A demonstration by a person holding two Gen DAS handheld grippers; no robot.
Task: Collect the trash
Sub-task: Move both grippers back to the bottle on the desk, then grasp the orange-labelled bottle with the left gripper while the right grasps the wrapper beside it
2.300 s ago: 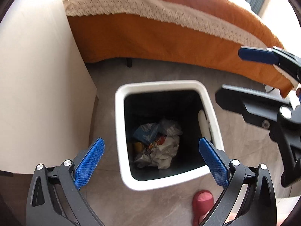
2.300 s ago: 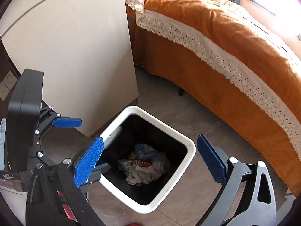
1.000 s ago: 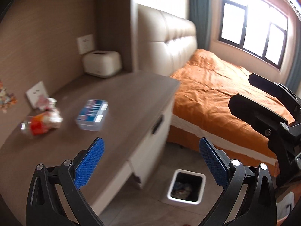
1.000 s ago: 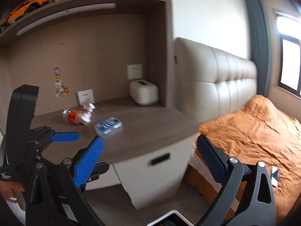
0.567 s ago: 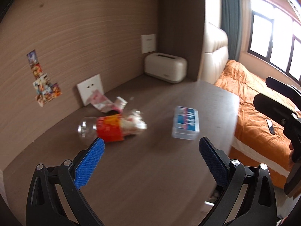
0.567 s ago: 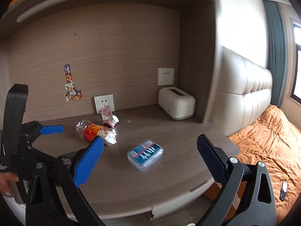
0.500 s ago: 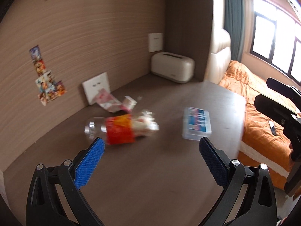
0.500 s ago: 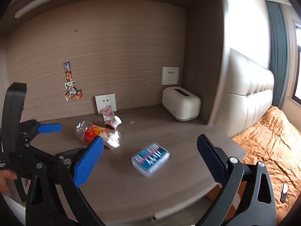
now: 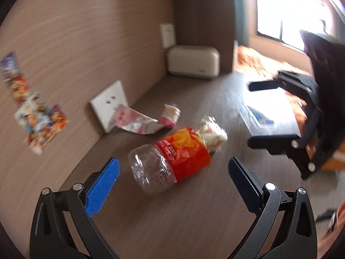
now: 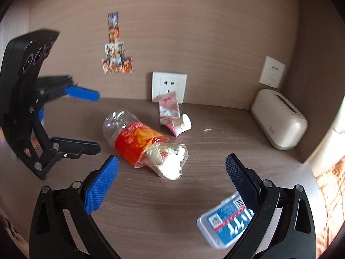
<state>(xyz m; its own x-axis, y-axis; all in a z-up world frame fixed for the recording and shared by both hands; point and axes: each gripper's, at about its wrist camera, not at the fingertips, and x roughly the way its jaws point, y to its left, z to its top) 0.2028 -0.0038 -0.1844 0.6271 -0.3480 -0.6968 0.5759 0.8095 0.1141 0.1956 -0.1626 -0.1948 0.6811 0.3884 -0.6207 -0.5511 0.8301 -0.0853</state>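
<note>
Wood-grain desk point(image 10: 151, 205) meets a matching wall panel point(image 10: 194, 32) with 2 sockets. On it lie a crushed plastic bottle point(image 10: 138, 140), a flattened pink tube point(image 10: 172, 116) behind it and a clear box point(image 10: 224, 222). Left gripper point(image 9: 172, 179) and right gripper point(image 10: 172, 172) are both spread wide, empty.

bare wooden desk top point(image 10: 151, 205) lay open in front of the crushed plastic bottle point(image 10: 138, 138), between it and the spread jaws of the right gripper point(image 10: 172, 177). behind the bottle a squeezed tube point(image 10: 172, 116) sat close against the wall socket point(image 10: 169, 86), leaving little room there. a clear plastic box point(image 10: 226, 224) blocked the near right, the cream tissue box point(image 10: 278, 118) filled the far right corner, and the left gripper point(image 10: 84, 118) crowded the bottle's left side.
</note>
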